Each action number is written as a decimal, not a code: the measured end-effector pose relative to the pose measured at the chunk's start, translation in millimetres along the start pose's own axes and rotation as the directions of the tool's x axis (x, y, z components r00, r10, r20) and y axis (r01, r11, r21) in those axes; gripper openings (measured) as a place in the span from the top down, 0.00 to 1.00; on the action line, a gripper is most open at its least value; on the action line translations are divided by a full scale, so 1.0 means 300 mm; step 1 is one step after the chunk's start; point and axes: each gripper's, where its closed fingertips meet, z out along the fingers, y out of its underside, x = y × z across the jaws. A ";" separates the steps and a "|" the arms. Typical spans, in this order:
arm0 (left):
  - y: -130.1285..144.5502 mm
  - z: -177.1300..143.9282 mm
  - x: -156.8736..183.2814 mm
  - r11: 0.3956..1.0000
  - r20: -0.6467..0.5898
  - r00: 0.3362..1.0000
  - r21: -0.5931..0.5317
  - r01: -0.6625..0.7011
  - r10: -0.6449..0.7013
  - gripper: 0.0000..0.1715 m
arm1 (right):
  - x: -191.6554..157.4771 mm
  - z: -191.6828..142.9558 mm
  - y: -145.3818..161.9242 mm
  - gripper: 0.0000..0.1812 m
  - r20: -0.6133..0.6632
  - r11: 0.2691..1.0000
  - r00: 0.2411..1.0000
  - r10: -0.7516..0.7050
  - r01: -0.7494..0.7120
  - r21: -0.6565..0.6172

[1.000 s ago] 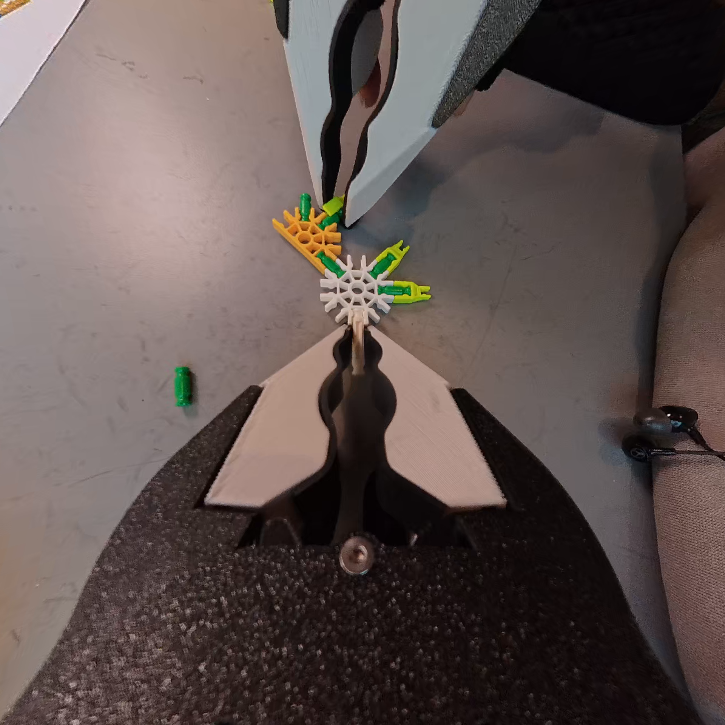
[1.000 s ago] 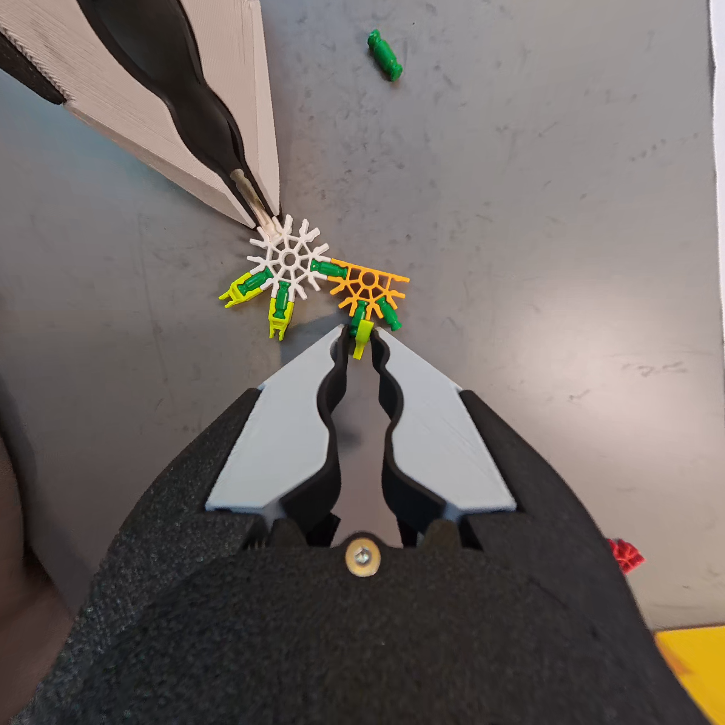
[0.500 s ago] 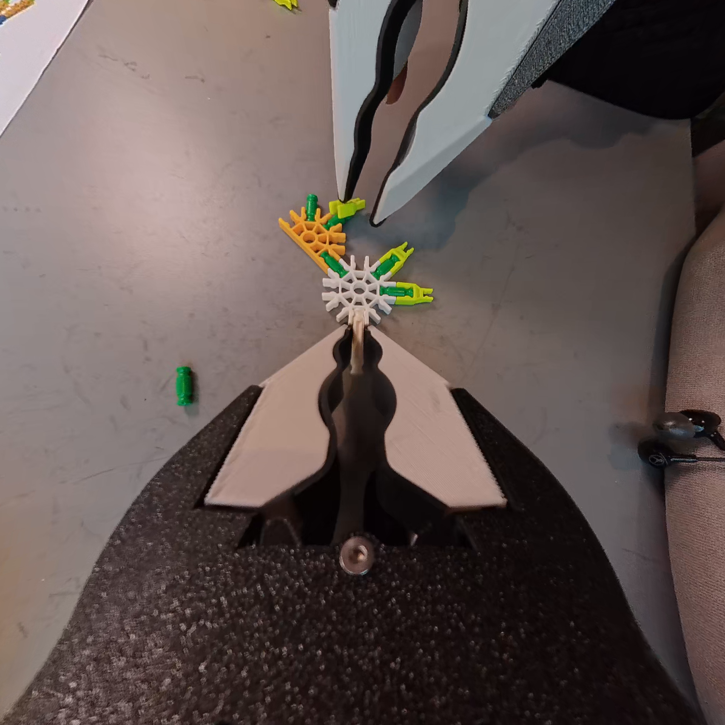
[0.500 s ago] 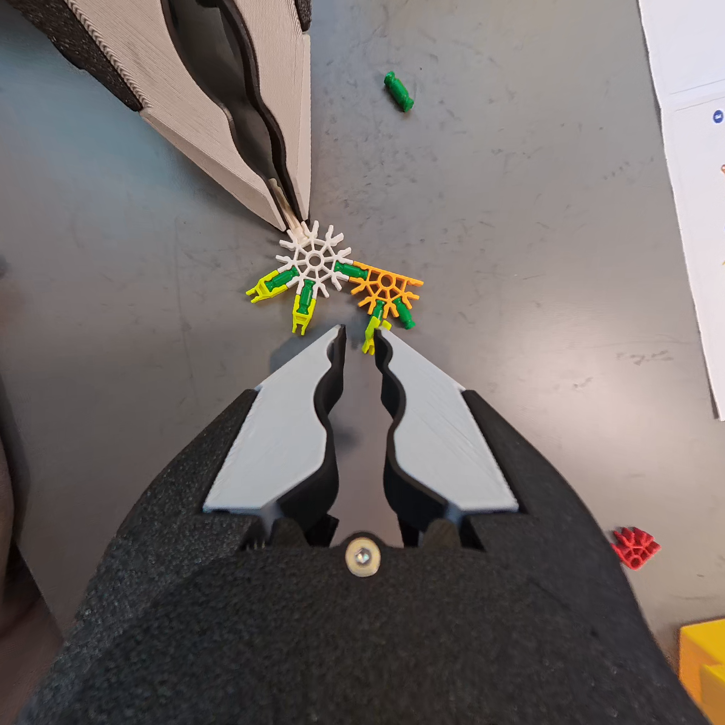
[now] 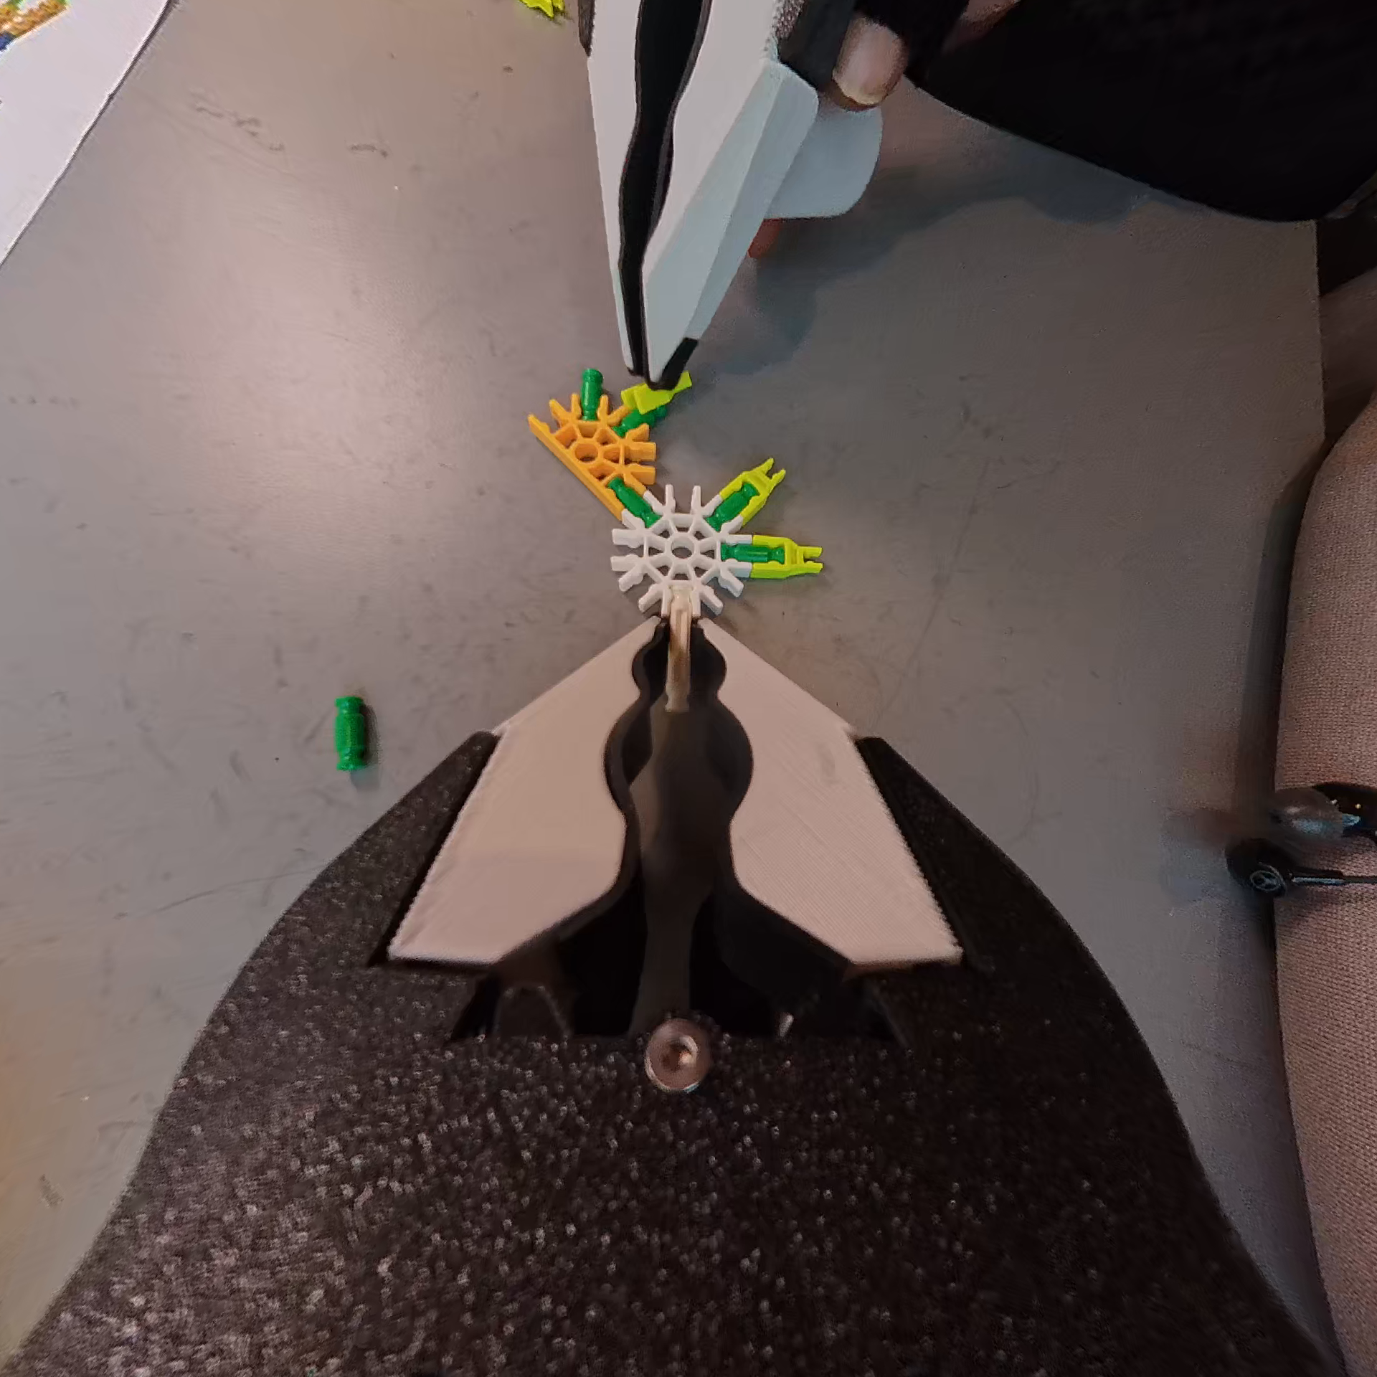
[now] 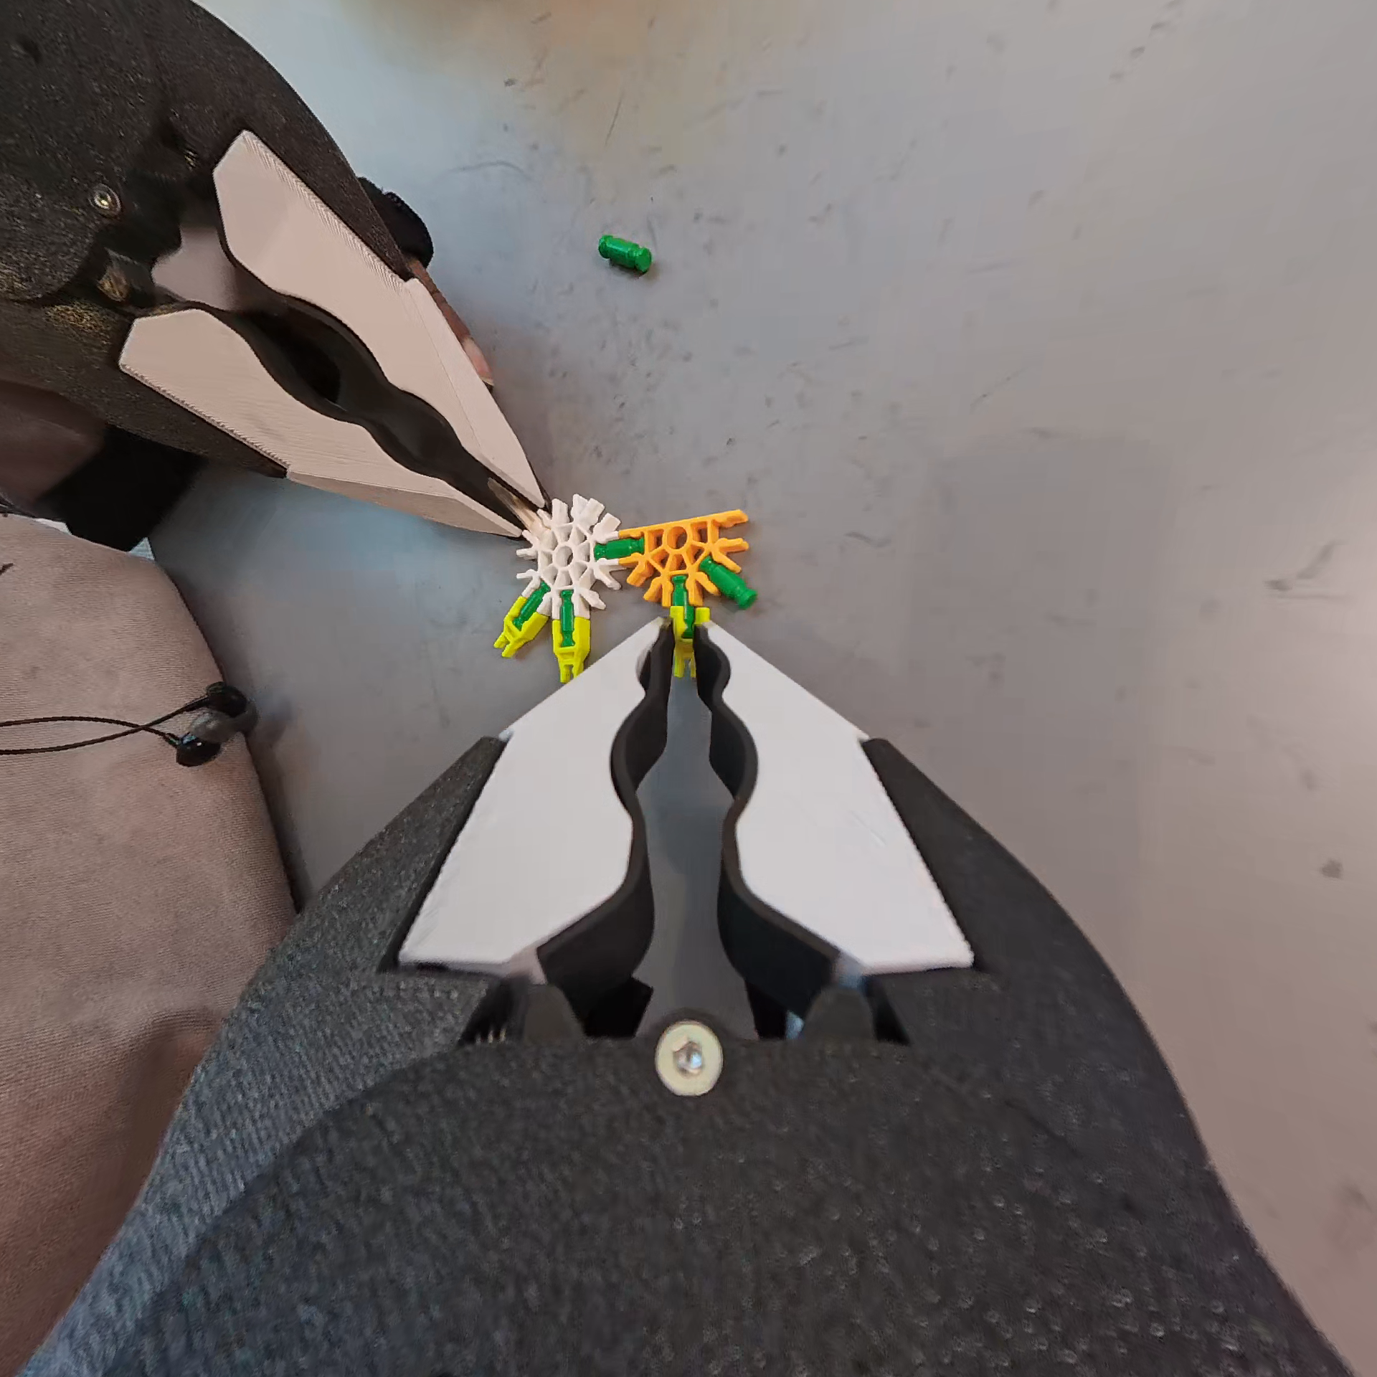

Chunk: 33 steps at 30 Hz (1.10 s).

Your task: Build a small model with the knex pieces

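Note:
A small flat assembly lies on the grey table: a white snowflake connector, joined by a short green rod to an orange half-round connector. Two yellow-green clips on green rods stick out of the white one. My left gripper is shut on a cream rod plugged into the white connector. My right gripper is shut on a third yellow-green clip on a green rod at the orange connector. In the left wrist view it comes in from above, turned edge-on.
A loose green rod lies on the table left of my left gripper and shows in the right wrist view. Black earbuds rest by a beige fabric edge. White paper lies at the far left.
The right gripper let go of the clip and drew back slightly, then rolled onto its side, came back and closed on the clip. The left gripper kept hold of the cream rod.

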 end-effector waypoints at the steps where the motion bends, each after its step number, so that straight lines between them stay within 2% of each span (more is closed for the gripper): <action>1: 0.000 0.000 0.000 1.000 0.000 1.000 0.000 0.000 0.000 0.96 | -0.001 0.004 0.004 0.98 -0.001 1.000 1.000 -0.007 0.007 -0.007; 6: 0.000 0.000 0.000 1.000 0.000 1.000 0.000 -0.001 0.001 0.96 | -0.005 0.006 0.006 0.98 -0.037 0.995 0.995 -0.093 0.091 -0.042; 9: 0.000 0.000 0.000 1.000 0.003 1.000 -0.001 -0.003 0.003 0.96 | -0.010 0.007 0.011 0.98 -0.118 0.962 0.957 -0.265 0.253 -0.106; 15: 0.000 0.000 -0.001 1.000 0.006 1.000 -0.004 -0.002 0.002 0.96 | -0.014 0.009 0.012 0.98 -0.273 0.821 0.777 -0.567 0.507 -0.262; 18: 0.000 0.000 0.000 1.000 0.010 1.000 -0.003 0.001 -0.001 0.97 | -0.017 0.010 0.013 0.98 -0.324 0.748 0.675 -0.663 0.576 -0.331; 20: 0.000 0.000 0.000 1.000 0.012 1.000 -0.004 -0.001 0.001 0.97 | -0.018 0.013 0.014 0.99 -0.337 0.729 0.647 -0.684 0.585 -0.356; 27: 0.000 0.001 0.000 1.000 0.017 1.000 -0.003 -0.002 0.002 0.97 | -0.018 0.024 0.017 0.99 -0.306 0.728 0.664 -0.682 0.573 -0.377; 33: 0.000 0.000 -0.001 1.000 0.015 1.000 -0.001 -0.001 0.001 0.97 | -0.011 0.028 0.003 0.99 -0.252 0.834 0.801 -0.544 0.481 -0.270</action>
